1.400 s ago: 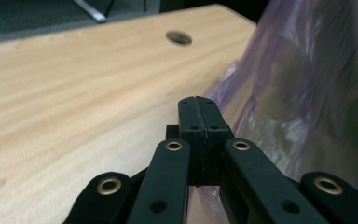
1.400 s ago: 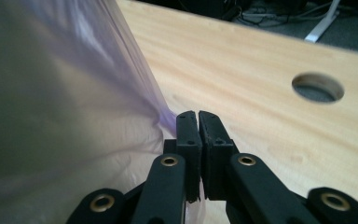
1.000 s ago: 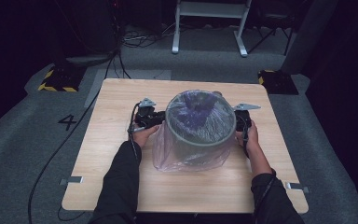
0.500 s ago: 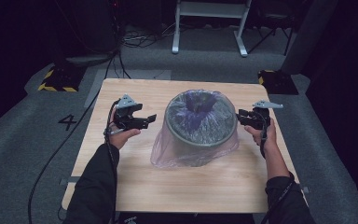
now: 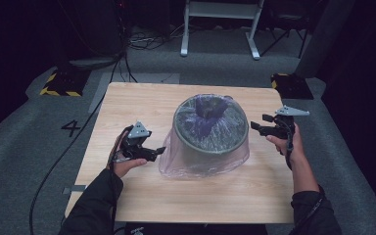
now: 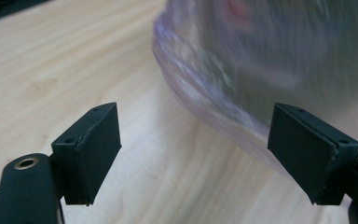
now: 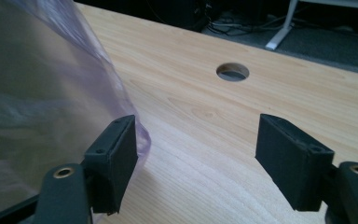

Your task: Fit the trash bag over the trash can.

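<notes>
A round grey bin [image 5: 209, 128] stands in the middle of the wooden table [image 5: 142, 103]. A translucent purple bag [image 5: 176, 164] is pulled over its rim, and its slack skirt rests on the table. My left gripper [image 5: 159, 152] hovers just left of the bag, pointing at it. Its jaws have just been opening and stand open [image 6: 196, 149], with the blurred bag [image 6: 205, 84] beyond them and nothing pressed. My right gripper [image 5: 254, 126] is held off the bin's right side. Its jaws have also just been opening and are open [image 7: 198, 154], with the bag's edge [image 7: 37, 93] beside one pad.
A round cable hole [image 7: 232, 71] is cut in the tabletop beyond my right gripper. Bare wood lies around the bin on all sides. Grey carpet, cables [image 5: 68, 147] and a white stand [image 5: 220, 29] surround the table.
Both grippers have let go of the bag at the bin's sides and opened. They have drawn outward, the left one also back toward the person.
</notes>
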Tool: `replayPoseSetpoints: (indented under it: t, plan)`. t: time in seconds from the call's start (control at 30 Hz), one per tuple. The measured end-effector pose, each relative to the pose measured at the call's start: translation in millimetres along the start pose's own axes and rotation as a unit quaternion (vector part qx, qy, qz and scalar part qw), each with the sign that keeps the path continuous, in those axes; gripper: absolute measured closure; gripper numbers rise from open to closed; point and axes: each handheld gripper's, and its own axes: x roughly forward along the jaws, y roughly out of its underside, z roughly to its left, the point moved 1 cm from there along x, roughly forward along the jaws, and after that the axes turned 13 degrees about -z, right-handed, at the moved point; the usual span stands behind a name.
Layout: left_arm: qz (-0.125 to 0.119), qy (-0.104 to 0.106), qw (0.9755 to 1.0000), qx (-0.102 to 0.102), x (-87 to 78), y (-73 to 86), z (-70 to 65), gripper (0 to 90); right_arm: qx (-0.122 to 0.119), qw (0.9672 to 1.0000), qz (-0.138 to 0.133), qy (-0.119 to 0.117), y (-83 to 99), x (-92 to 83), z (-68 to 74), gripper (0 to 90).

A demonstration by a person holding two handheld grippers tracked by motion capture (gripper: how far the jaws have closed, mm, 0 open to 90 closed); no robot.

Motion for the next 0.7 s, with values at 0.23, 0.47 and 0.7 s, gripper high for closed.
replayPoseSetpoints:
  t: [0.23, 0.47, 0.7]
  plan:
    - [0.033, -0.004, 0.9994, 0.009, 7.3, 25.6, -13.1, 16.4, -0.009, 0.9994, -0.027, -0.021, -16.3, -12.8, 9.5, 26.4]
    - [0.062, 0.003, 0.9980, 0.012, 15.1, 40.8, -16.8, 18.0, -0.015, 0.9981, -0.047, -0.037, -35.2, -19.8, 19.1, 24.9]
    - [0.085, -0.001, 0.9964, 0.003, 21.2, 49.5, -12.6, 16.2, -0.032, 0.9965, -0.061, -0.047, -61.8, -23.8, 32.1, 24.8]
